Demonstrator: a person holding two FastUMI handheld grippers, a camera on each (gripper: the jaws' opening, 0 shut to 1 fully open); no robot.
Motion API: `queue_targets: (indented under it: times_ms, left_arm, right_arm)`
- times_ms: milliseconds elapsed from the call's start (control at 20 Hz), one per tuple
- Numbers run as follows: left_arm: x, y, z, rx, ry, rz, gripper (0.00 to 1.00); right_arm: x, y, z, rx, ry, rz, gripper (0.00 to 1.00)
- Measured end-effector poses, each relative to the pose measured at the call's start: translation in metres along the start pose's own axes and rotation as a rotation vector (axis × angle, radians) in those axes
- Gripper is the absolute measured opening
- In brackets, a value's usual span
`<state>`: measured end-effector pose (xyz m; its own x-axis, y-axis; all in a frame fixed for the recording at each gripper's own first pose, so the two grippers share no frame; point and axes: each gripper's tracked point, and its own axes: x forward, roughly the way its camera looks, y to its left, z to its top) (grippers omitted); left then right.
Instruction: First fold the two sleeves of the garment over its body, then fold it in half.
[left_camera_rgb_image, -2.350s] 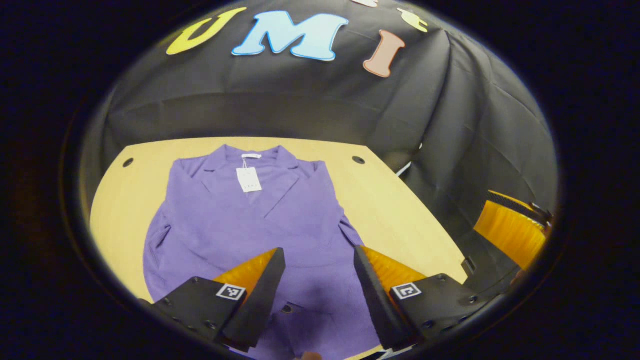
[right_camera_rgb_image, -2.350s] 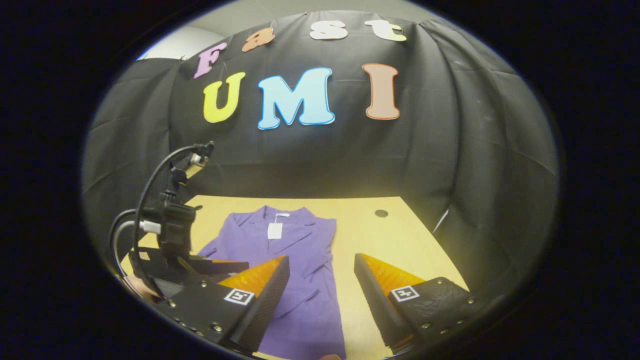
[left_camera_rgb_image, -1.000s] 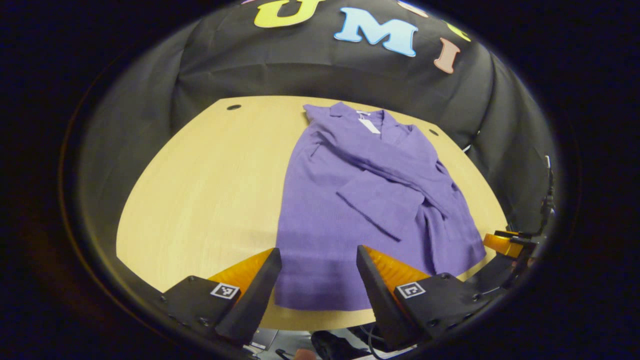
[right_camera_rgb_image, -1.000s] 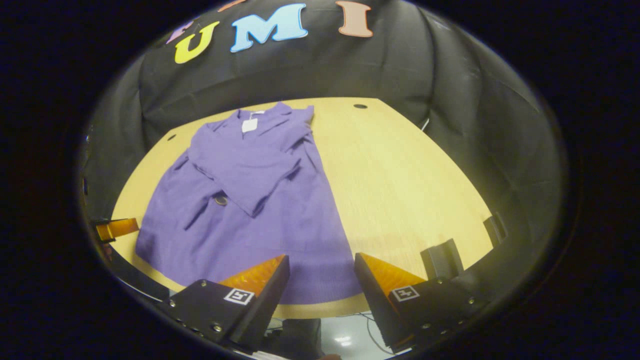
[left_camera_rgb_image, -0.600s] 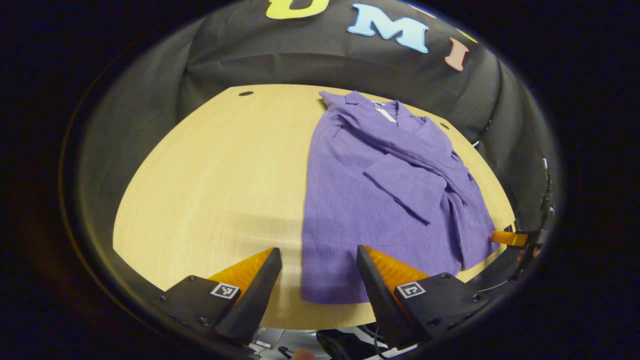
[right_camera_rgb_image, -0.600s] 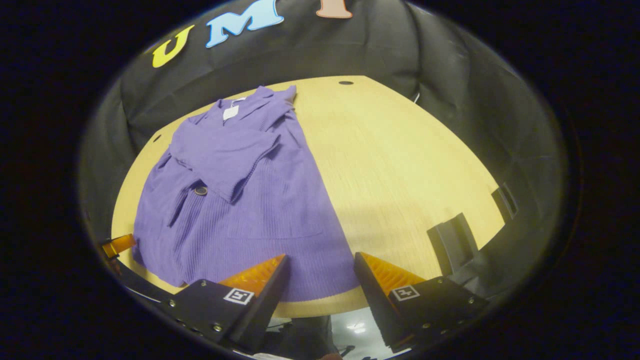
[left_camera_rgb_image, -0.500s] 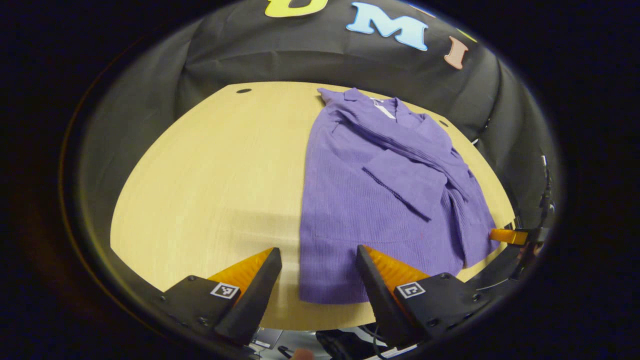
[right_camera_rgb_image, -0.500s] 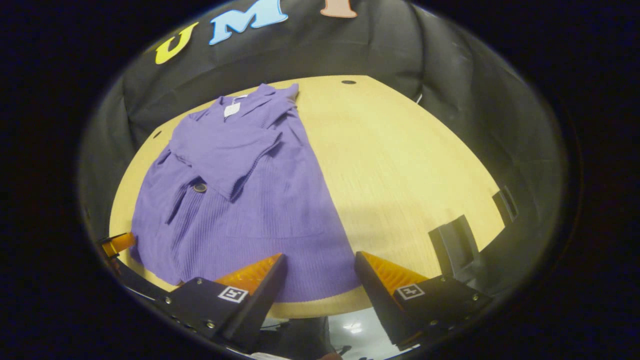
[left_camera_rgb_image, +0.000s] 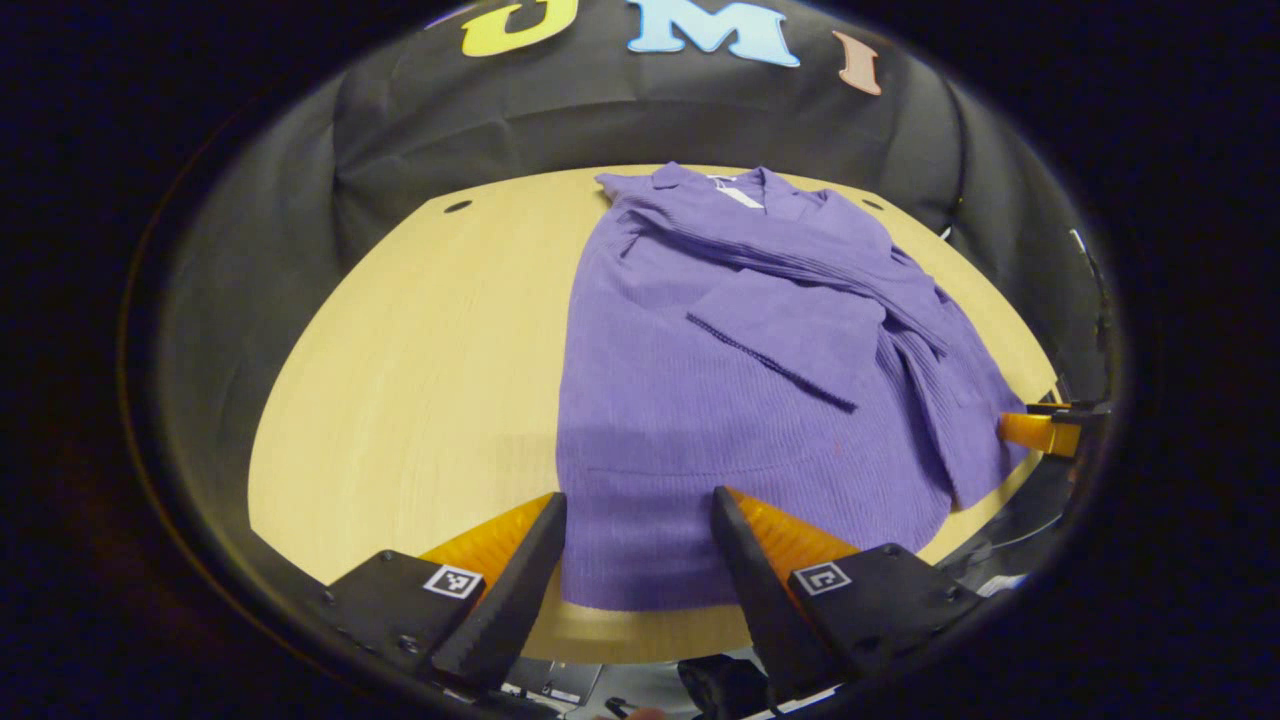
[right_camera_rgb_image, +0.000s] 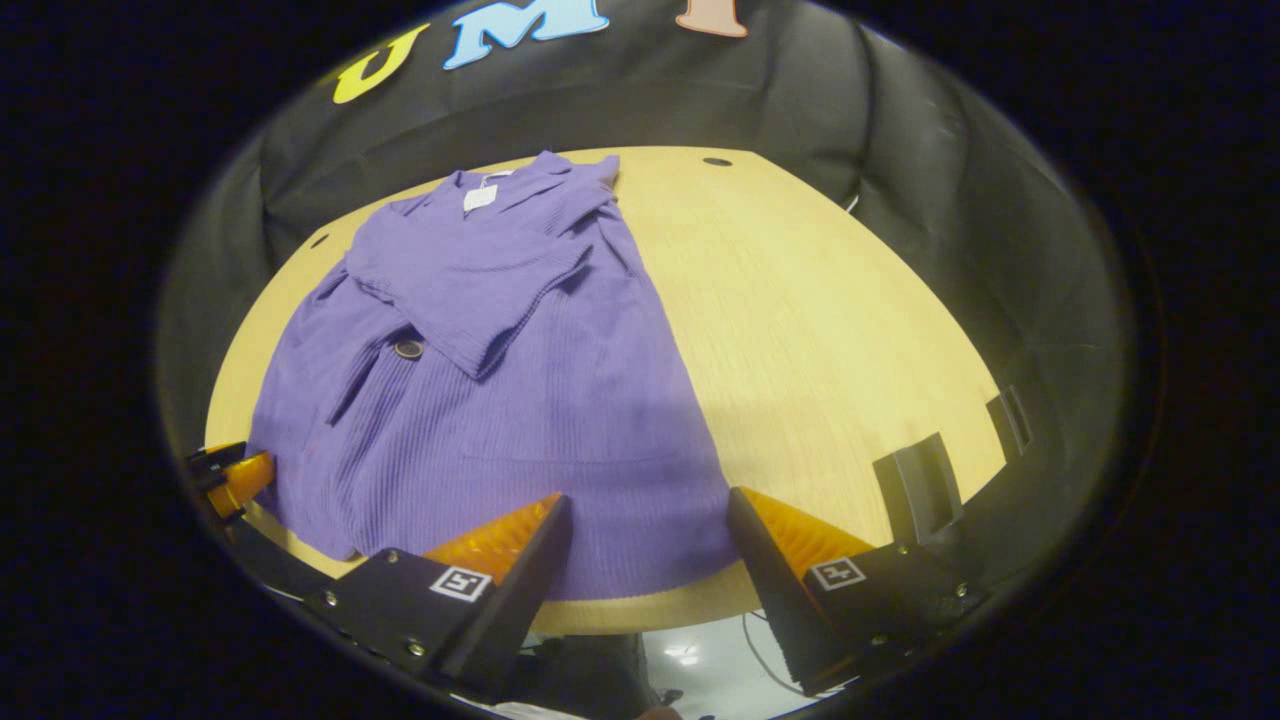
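garment (left_camera_rgb_image: 720, 400) flat on table (left_camera_rgb_image: 420, 360), sleeves folded — both hand-held grippers (left_camera_rgb_image: 635, 560) (right_camera_rgb_image: 645, 565) released above hem

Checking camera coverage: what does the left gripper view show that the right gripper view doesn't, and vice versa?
Left gripper view: the wide bare stretch of wooden table left of the purple jacket. Right gripper view: the stretch on its other side, a dark button and black brackets at the table edge. Both: the jacket lying flat, sleeves folded over its body, with open tongs of the left gripper or right gripper above its hem.
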<state>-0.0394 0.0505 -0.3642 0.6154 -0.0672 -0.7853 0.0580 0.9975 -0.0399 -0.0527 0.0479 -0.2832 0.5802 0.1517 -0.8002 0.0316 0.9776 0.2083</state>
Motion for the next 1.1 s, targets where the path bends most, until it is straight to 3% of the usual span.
queue_targets:
  times_ms: [50,100,150,200,350,400,550,600,650,700,750,800,950,1000,1100]
  left_arm:
    - [0.001,0.001,0.001,-0.002,0.002,0.003,0.92]
    - [0.001,0.0,0.001,0.004,0.004,0.003,0.92]
    - [0.001,-0.004,-0.001,0.008,0.003,-0.002,0.89]
    - [0.001,-0.008,-0.001,0.011,0.0,-0.007,0.85]
    - [0.001,-0.02,0.0,0.016,-0.011,-0.013,0.57]
    - [0.002,-0.024,0.001,0.012,-0.017,-0.014,0.48]
    - [0.003,-0.029,0.002,-0.031,-0.036,-0.004,0.21]
    - [0.003,-0.029,0.002,-0.03,-0.037,-0.004,0.19]
    - [0.003,-0.031,0.002,-0.047,-0.041,-0.007,0.19]
    - [0.002,-0.03,0.002,-0.062,-0.039,-0.003,0.11]
    - [0.001,-0.029,0.002,-0.062,-0.036,-0.008,0.11]
    - [0.003,-0.029,0.003,-0.078,-0.032,-0.002,0.1]
    - [0.001,-0.033,0.003,-0.07,-0.025,-0.017,0.07]
    - [0.001,-0.035,0.004,-0.069,-0.023,-0.035,0.07]
    - [0.001,-0.038,0.007,-0.123,-0.018,-0.085,0.07]
  right_arm:
    - [0.0,0.001,-0.001,-0.006,0.007,0.001,1.0]
    - [0.0,0.001,-0.001,-0.011,0.008,0.002,0.94]
    - [0.0,0.002,-0.002,-0.007,0.014,0.003,1.0]
    - [0.0,0.002,-0.002,-0.002,0.021,0.01,1.0]
    - [0.0,0.006,-0.001,0.002,0.025,0.012,0.95]
    - [-0.001,0.007,-0.001,0.002,0.018,0.009,0.75]
    - [0.001,0.015,0.0,0.01,-0.007,0.019,0.75]
    - [0.001,0.015,0.0,0.019,-0.012,0.009,0.39]
    - [0.001,0.017,-0.001,0.0,-0.009,0.004,0.39]
    - [0.001,0.02,0.001,-0.026,-0.01,0.014,0.39]
    - [0.003,0.024,0.0,-0.003,-0.012,0.017,0.38]
    - [0.003,0.025,0.0,0.01,-0.011,0.013,0.08]
    - [0.004,0.024,0.005,0.0,-0.004,0.032,0.09]
    - [-0.005,0.024,0.003,0.005,0.004,0.049,0.03]
    - [0.001,0.024,0.004,0.032,0.018,0.079,0.03]
